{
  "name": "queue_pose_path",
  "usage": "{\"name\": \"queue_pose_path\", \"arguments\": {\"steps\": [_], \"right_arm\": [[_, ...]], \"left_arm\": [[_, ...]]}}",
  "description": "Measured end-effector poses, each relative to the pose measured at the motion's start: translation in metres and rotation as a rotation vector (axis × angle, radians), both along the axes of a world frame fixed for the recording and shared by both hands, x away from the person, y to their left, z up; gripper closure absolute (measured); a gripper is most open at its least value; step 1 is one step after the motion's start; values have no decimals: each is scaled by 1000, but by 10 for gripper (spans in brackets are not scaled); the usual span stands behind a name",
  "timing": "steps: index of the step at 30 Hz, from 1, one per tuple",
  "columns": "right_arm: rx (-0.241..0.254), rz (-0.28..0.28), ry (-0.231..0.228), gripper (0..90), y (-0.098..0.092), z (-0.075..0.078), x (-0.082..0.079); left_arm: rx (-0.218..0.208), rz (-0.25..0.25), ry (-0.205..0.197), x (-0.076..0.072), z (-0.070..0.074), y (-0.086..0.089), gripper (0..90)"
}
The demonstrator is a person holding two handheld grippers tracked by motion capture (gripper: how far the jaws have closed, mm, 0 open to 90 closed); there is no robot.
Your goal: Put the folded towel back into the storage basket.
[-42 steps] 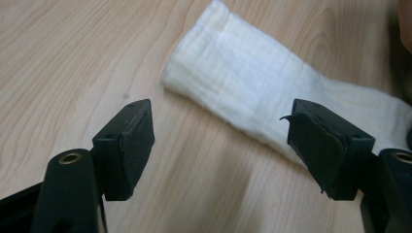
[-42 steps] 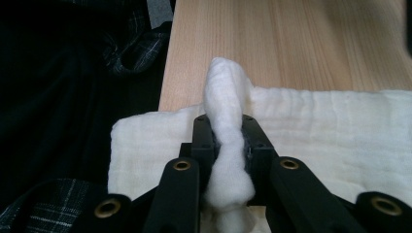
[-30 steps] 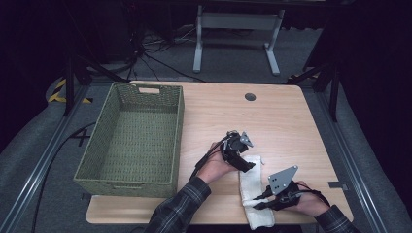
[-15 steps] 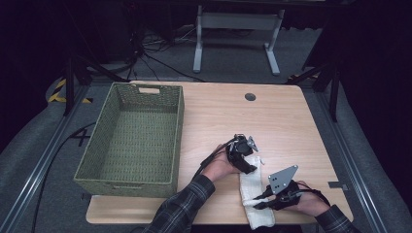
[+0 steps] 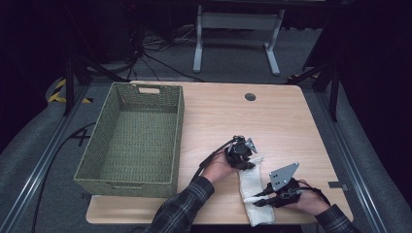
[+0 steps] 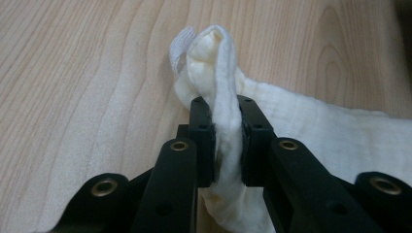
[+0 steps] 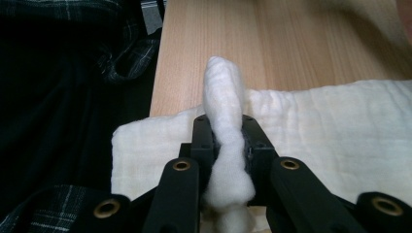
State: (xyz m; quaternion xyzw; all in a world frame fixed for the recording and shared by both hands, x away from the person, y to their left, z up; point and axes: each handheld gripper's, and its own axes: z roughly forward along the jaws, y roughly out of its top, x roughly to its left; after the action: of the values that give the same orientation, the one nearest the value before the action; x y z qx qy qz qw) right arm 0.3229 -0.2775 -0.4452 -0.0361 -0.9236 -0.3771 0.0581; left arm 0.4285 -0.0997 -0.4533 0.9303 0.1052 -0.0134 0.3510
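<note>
Now the cloth (image 5: 252,194) lies folded near the tabletop's (image 5: 286,121) front right corner. The left gripper (image 5: 244,160) has just closed its jaws on the far end, bunching a fold. The right gripper (image 5: 262,200) pinches the near end.

High view overhead; gripper views close, sharing cloth (image 5: 250,187).

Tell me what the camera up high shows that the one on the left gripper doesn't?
Seen from the high view: the green woven basket standing left of the cloth, both forearms in plaid sleeves, the right gripper pinching the near end of the white cloth, and the floor with a metal stand beyond the table.

Seen from the left gripper view: a close look at a bunched fold of cloth squeezed between the left gripper's black jaws, which have just been closing on it.

Both: the white cloth, the wooden tabletop and the left gripper.
</note>
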Motion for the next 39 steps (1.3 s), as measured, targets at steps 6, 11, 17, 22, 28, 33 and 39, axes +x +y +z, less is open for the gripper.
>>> {"name": "queue_pose_path", "arguments": {"steps": [6, 11, 17, 22, 28, 33, 39], "right_arm": [[16, -47, -3, 800, -1, 6, 5], [21, -67, -10, 800, 1, 11, 8], [32, -88, -15, 800, 5, 19, 15], [51, -97, -25, 801, 7, 29, 20], [74, -103, -49, 801, 13, 44, 26], [86, -97, -64, 801, 21, 55, 33], [95, -96, -81, 801, 34, 72, 39]], "left_arm": [[-15, 13, -32, -5, 12, 5, 804], [-25, 9, -42, -6, 21, 9, 803], [-48, 47, -55, -8, 33, 15, 803], [-49, 62, -71, -8, 50, 24, 803], [-38, 94, -90, -9, 69, 33, 803], [-58, 101, -104, -9, 90, 42, 803], [-77, 114, -126, -9, 108, 53, 802]]}}
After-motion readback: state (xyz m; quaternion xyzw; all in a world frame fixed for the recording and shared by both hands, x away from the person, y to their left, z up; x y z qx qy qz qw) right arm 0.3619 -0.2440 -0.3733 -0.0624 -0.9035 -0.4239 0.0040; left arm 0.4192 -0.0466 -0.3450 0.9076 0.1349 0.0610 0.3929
